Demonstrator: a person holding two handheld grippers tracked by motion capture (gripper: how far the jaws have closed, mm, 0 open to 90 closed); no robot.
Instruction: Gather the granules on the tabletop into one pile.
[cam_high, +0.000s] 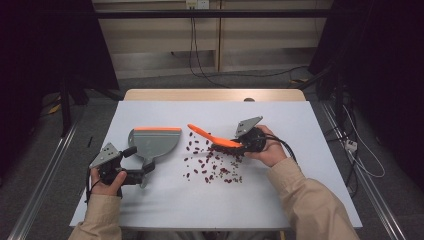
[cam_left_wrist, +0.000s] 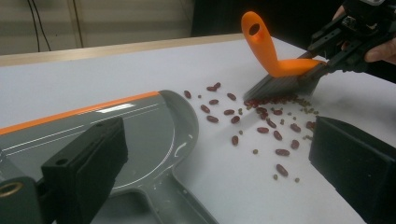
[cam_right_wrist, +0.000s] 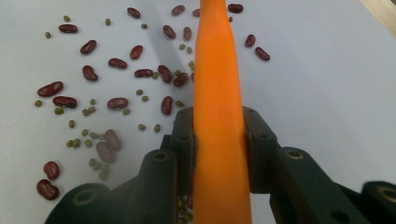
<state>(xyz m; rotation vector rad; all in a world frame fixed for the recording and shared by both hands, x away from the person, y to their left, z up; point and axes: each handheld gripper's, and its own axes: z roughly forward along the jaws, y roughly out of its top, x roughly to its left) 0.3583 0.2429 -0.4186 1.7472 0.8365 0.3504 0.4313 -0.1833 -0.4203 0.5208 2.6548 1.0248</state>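
Right claw (cam_high: 239, 145) squeezing the orange brush (cam_right_wrist: 218, 116) tight, jaws pressed on both sides of its handle. Grey bristles (cam_left_wrist: 280, 86) down on the white table (cam_high: 300, 125), touching the pile of red beans (cam_left_wrist: 261, 114). More red beans and tiny green beans (cam_right_wrist: 88, 142) spread just in front of that claw and off to its side.

Left claw (cam_high: 142, 172) wide open, jaws apart, with the grey dustpan (cam_left_wrist: 140, 135) handle lying between them. Flat on the table, orange edge (cam_high: 157, 129) far from that claw, beans just beside the pan.
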